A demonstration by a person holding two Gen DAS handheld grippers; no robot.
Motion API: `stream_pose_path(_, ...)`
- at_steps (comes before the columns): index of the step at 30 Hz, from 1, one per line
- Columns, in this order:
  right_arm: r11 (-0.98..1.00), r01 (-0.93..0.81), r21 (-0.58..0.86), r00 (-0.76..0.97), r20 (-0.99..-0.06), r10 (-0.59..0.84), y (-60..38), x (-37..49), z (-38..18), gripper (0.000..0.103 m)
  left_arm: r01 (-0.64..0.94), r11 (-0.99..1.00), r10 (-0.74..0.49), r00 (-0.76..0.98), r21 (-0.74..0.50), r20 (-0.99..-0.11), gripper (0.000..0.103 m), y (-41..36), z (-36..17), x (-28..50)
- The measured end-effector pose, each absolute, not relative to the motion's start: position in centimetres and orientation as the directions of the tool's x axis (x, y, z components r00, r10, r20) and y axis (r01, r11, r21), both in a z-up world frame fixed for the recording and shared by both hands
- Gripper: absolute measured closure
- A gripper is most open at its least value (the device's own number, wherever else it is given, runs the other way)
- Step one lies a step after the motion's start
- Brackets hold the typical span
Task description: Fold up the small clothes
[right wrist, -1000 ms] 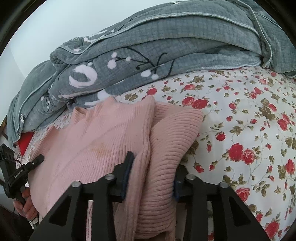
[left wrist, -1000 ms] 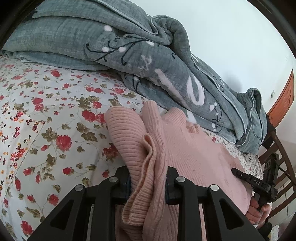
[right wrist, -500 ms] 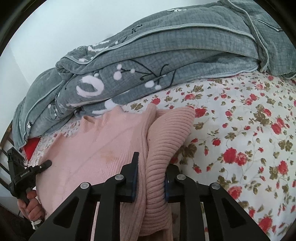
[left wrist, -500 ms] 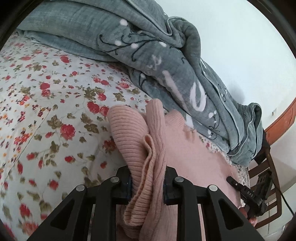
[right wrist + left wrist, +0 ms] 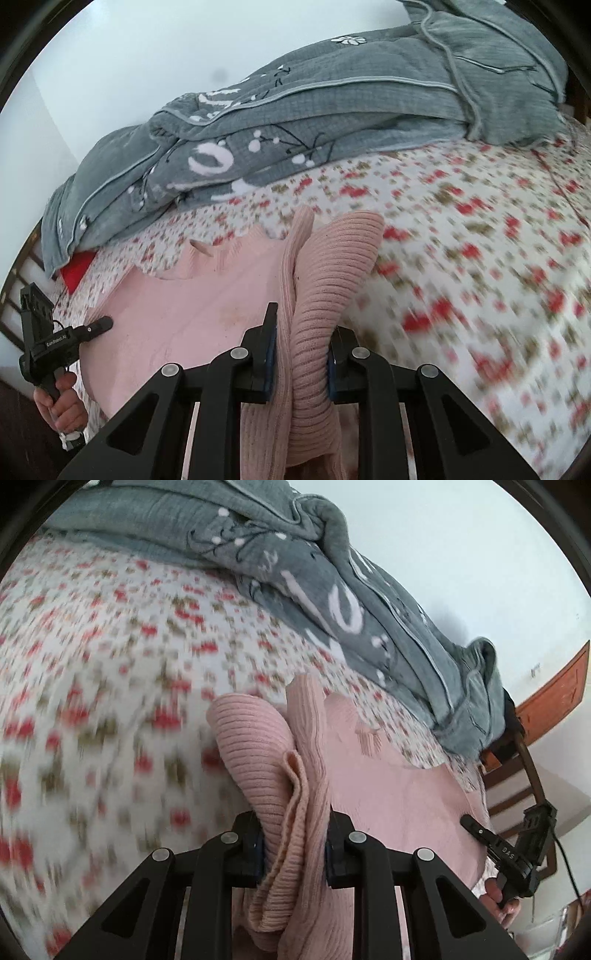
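A pink ribbed knit sweater [image 5: 388, 794] is stretched between both grippers over a floral bed sheet [image 5: 110, 664]. My left gripper [image 5: 293, 845] is shut on a bunched edge with the ribbed sleeve. My right gripper [image 5: 301, 354] is shut on the opposite bunched edge, with a ribbed sleeve [image 5: 332, 280] folded over it. The sweater body [image 5: 207, 295] hangs taut between them, lifted off the sheet. Each gripper shows in the other's view: the right one [image 5: 506, 853] and the left one [image 5: 48, 343].
A grey quilt [image 5: 332, 576] [image 5: 314, 122] is piled along the far side of the bed against a white wall. A wooden chair [image 5: 517, 775] stands beyond the bed edge. A red item [image 5: 75, 271] lies under the quilt's end.
The right gripper has closed on the sweater edge. Both grippers have lifted and pulled back, the sweater rising off the sheet; the bed is motion-blurred now.
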State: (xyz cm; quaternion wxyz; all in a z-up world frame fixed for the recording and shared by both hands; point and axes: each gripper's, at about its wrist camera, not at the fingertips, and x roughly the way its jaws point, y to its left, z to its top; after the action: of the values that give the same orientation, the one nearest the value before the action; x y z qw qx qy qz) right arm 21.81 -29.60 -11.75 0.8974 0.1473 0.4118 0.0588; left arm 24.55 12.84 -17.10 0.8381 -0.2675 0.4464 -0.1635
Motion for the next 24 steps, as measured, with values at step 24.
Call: stream_pose_path(24, 0.998, -0.046, 0.037, 0.687, -0.724, 0.059, -28.1, 21.0, -11.1, 0.06, 0.184, 0.954, -0.301, 0.577, -0.239, -0.759, 0.048, 7.9, -12.9, 26.3)
